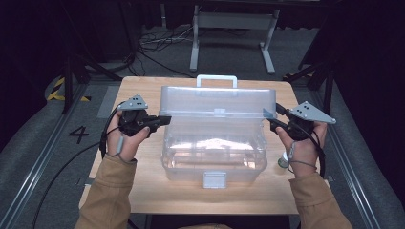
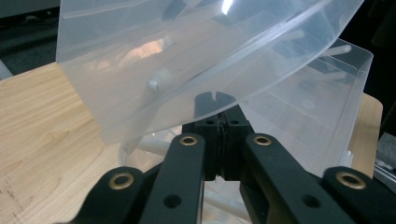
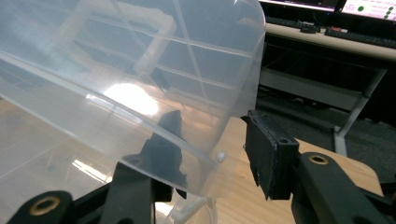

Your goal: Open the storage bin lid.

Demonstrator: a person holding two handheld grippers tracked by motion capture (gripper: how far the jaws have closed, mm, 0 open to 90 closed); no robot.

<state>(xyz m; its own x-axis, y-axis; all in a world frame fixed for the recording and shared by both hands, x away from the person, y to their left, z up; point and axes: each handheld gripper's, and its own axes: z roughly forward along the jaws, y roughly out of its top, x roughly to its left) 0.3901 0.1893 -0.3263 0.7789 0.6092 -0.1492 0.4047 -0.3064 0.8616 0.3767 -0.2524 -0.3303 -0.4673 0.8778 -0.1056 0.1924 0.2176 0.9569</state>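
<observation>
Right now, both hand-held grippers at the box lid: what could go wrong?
1. The left hand-held gripper is shut on the thin edge of the lid; on smooth plastic it may slip, dropping that side.
2. The right hand-held gripper stands open around the lid's corner, so the lid may twist.
3. The clear box could slide on the table.

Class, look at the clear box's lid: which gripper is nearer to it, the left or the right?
Left, narrowly. The left gripper is shut on the lid edge at its end. The right gripper sits open around the other end, one of its fingers clearly off the plastic.
</observation>
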